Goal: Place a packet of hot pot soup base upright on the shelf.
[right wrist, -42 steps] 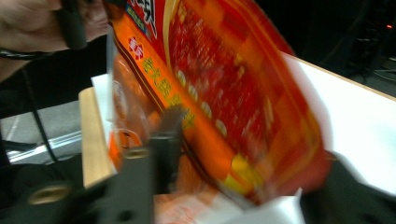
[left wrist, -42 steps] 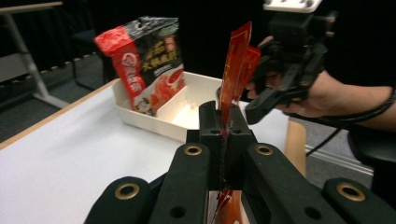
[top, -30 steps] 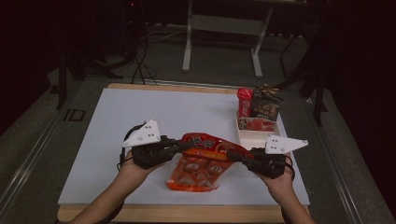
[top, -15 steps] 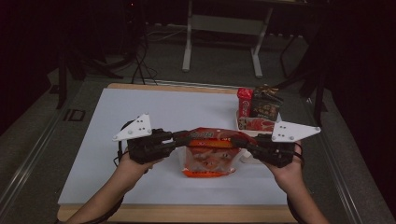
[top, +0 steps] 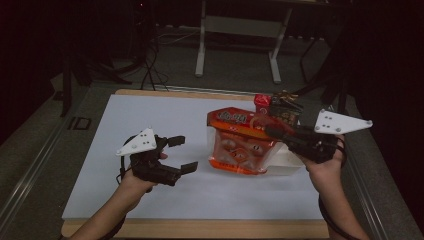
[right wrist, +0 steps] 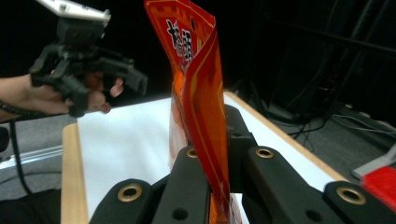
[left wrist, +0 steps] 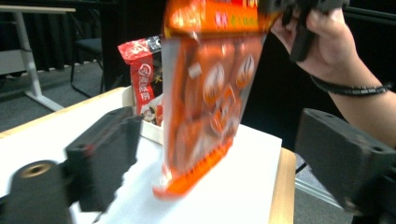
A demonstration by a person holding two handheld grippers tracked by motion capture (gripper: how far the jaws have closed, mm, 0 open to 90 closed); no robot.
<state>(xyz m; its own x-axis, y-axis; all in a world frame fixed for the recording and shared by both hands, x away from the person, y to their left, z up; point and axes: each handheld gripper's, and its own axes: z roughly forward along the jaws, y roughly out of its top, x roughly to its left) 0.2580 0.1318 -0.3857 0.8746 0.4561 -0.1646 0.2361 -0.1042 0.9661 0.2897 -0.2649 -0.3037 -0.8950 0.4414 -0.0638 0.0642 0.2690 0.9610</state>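
One orange snack bag [top: 240, 142] is hanging upright over the white table mat [top: 150, 120], its bottom seam apparently just brushing the mat, right in front of the white box [top: 285, 162] of packets at the right edge. The right gripper [top: 272, 132] is pinching only the bag's top corner, jaws clamped tight on the foil edge in the right gripper view [right wrist: 205, 140]. The left gripper [top: 182, 154] is sitting well apart to the left, jaws spread wide and empty. Risk: with a single corner pinch, the slick film is likely slipping out if the hand is swinging fast, so the bag would be dropping flat on the mat. The bag is also dangling loose and looking blurred in the left gripper view [left wrist: 205, 107], so it could be swaying into the red packet [top: 262, 102] standing in the box and tipping it. Bag contents could be getting crushed if it lands hard.
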